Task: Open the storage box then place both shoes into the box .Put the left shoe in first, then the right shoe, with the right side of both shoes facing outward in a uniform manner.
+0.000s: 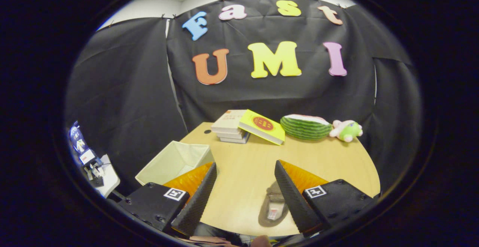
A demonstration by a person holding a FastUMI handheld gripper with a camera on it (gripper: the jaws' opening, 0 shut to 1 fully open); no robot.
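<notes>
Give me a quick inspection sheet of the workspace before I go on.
Surface: light wooden table, rounded edge, mostly bare ahead of the fingers.
Job's things: open beige storage box at the table's near left corner, looks empty; one shoe lying between the fingers, close to the right one.
Clutter: stack of books with a yellow book leaning on it; watermelon toy; plush toy, all along the far edge.
Grippers: gripper open, holding nothing.
Cables: some beside the box, off the table.
Surroundings: black cloth wall.

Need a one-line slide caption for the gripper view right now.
Open gripper above the table, a shoe between its fingers, open storage box beside them.
</notes>
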